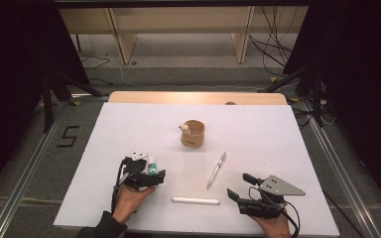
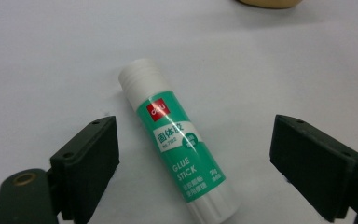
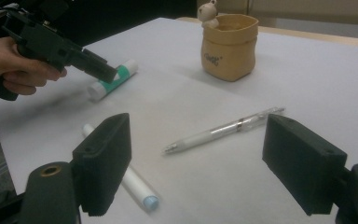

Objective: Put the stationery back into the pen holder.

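A green and white glue stick lies flat on the white table, its white cap pointing away. My left gripper is open, one jaw on each side of the stick without touching it. From above, the glue stick peeks out beside the left gripper at the front left. My right gripper is open near the front right, with nothing between its jaws. Beyond it lie a clear pen and a white marker.
A tan cup with a small bear figure on its rim stands mid-table. The pen lies diagonally between cup and right gripper; the marker lies along the front edge. The table sheet is bare at the back and sides.
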### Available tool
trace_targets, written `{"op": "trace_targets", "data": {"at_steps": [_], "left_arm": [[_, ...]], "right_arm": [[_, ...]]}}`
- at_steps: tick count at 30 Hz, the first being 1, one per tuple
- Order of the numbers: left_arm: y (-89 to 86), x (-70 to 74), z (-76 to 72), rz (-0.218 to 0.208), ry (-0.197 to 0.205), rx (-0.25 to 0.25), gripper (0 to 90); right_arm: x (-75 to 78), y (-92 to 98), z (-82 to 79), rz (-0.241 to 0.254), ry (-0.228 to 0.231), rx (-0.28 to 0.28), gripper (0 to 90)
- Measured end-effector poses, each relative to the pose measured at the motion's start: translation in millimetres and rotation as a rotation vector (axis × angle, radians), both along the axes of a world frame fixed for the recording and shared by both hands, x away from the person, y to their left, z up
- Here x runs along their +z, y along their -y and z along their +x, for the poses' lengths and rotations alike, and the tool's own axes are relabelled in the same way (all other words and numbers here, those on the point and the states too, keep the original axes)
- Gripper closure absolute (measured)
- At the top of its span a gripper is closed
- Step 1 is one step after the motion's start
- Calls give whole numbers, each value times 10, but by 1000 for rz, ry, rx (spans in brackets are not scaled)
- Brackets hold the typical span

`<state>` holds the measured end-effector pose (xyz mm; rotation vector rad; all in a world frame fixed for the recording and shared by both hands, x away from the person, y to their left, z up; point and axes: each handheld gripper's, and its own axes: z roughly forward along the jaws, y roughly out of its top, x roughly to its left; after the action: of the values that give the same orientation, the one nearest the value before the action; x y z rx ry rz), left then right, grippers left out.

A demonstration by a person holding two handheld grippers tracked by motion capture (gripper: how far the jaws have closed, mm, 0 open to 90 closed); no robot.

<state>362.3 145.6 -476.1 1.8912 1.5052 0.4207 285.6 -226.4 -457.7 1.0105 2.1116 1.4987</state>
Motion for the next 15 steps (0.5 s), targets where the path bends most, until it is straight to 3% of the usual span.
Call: {"op": "trace_targets", "data": {"at_steps": [6, 13, 15], "left_arm": [[23, -39, -30, 15, 9, 8, 197], [48, -67, -59, 62, 19, 23, 270], [56, -76, -63, 54, 14, 27, 285]], "right_arm": [[7, -15, -8, -5, 7, 1, 245], [3, -45, -6, -13, 6, 7, 245], [3, -46, -5, -13, 5, 7, 246]]}}
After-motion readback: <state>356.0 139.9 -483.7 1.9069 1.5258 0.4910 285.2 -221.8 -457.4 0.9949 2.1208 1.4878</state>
